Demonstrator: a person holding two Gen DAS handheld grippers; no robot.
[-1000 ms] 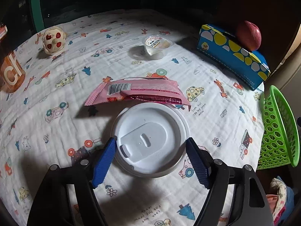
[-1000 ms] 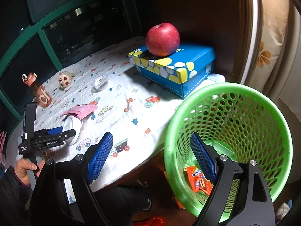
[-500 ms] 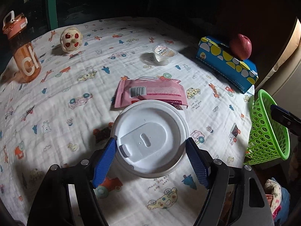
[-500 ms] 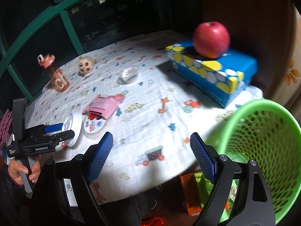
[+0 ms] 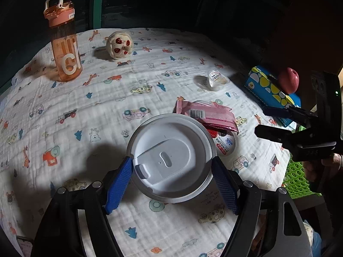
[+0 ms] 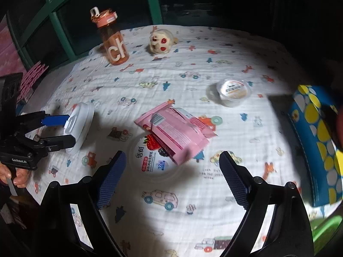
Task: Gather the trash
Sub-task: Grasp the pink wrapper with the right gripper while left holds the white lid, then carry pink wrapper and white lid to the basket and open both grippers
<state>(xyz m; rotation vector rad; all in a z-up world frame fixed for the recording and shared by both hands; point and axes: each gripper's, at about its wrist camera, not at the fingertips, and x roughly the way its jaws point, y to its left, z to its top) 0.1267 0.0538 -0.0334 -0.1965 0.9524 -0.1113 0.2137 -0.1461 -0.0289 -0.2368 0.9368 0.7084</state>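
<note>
Left gripper clamps the white lid at lower centre; right gripper, jaws just widening and empty, hangs above the pink wrapper and yogurt lid (overlapping). Closing now could snag cloth or pinch only one.

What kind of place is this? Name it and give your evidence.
Probably a home, perhaps a child's room or dining corner: a table under a cartoon-print cloth, a small plush toy beside an orange water bottle, and dark green-framed windows behind. A home is only a guess.
</note>
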